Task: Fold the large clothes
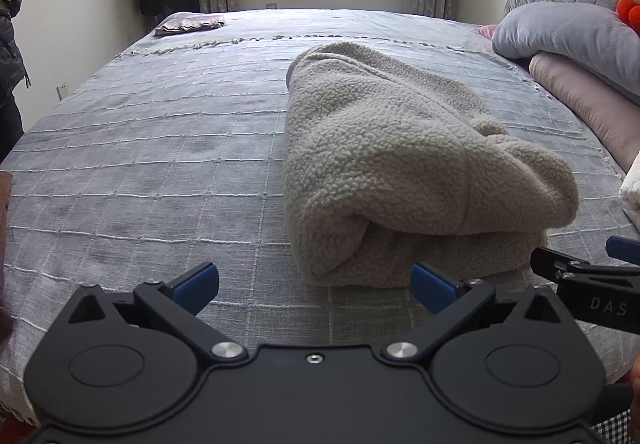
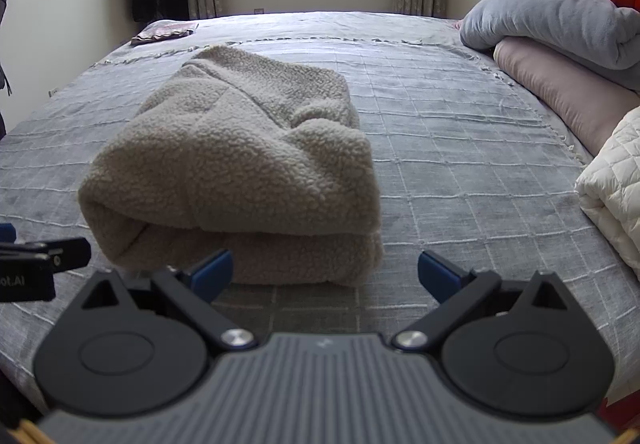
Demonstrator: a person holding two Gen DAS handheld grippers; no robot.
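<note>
On grey checked bedspread (image 1: 140, 164), folded fleece (image 1: 400, 164)

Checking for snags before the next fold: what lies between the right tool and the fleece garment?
Only bare grey bedspread lies between the open right tool and the folded fleece garment, as the right wrist view shows.

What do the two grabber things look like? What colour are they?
Both are black with blue pads on the fingers and shiny silver screws. The left gripper has a smooth black body. The right gripper has a grey ribbed body and white letters on its side.
</note>
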